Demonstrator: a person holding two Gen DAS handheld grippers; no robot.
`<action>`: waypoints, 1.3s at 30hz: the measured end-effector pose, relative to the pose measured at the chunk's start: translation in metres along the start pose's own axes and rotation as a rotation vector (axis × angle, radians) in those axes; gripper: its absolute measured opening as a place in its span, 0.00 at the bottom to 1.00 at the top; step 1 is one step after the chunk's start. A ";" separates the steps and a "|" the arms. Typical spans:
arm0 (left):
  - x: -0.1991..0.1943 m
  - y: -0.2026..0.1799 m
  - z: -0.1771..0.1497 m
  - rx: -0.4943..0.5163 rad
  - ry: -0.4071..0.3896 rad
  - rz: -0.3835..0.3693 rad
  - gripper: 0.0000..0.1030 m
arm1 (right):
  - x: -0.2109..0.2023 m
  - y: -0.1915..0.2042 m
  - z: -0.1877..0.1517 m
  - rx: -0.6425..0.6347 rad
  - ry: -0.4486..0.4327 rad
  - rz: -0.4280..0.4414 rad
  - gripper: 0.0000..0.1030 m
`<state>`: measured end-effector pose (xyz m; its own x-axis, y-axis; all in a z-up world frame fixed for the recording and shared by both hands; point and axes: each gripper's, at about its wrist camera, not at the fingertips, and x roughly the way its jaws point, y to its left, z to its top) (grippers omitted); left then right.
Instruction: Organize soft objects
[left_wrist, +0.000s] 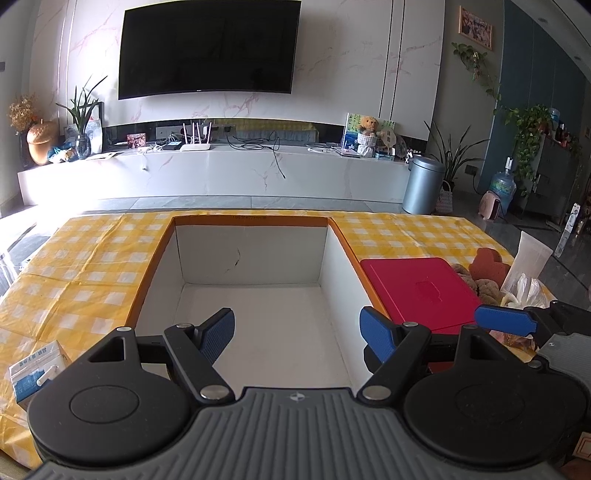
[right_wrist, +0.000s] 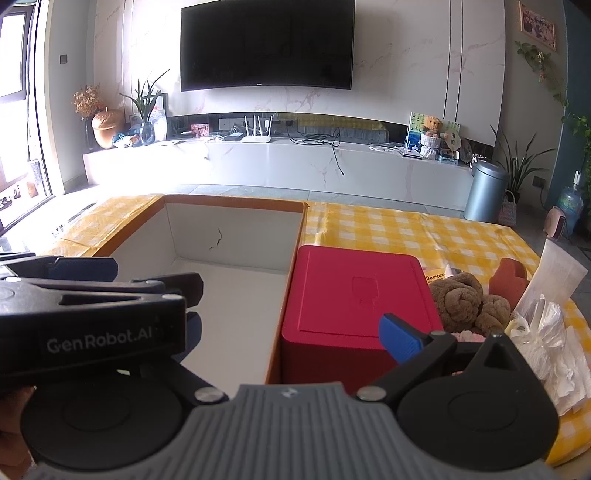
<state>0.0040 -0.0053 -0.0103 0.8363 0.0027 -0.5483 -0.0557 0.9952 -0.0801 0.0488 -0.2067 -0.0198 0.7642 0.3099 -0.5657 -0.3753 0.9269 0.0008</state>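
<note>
Left gripper (left_wrist: 297, 332) gapes wide, holding nothing, over the white box (left_wrist: 251, 258); right gripper (right_wrist: 295, 332) looks spread too, empty, red box (right_wrist: 354, 295) just beyond, brown towel (right_wrist: 461, 299) right

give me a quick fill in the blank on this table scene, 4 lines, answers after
1. The inside of the big orange-rimmed box holds ____ objects.
2. The closed box right of it is coloured ____.
3. The jaws of the left hand-held gripper stand ____, with nothing between them.
4. The brown rolled towel lies on the ____ side of the red box.

Missing words: no; red; open; right
</note>
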 end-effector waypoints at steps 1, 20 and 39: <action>0.000 0.000 0.000 0.000 0.002 0.000 0.88 | 0.001 0.000 0.000 -0.001 0.001 -0.001 0.97; 0.001 0.002 0.001 -0.021 0.002 -0.005 0.88 | 0.000 -0.004 0.001 -0.022 0.009 -0.004 0.97; -0.007 0.002 0.011 -0.062 -0.047 -0.121 0.88 | -0.020 -0.170 -0.016 0.407 0.114 -0.400 0.98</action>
<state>0.0040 -0.0019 0.0023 0.8635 -0.1109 -0.4920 0.0148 0.9807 -0.1951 0.0894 -0.3738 -0.0220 0.7352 -0.0849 -0.6725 0.1803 0.9809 0.0732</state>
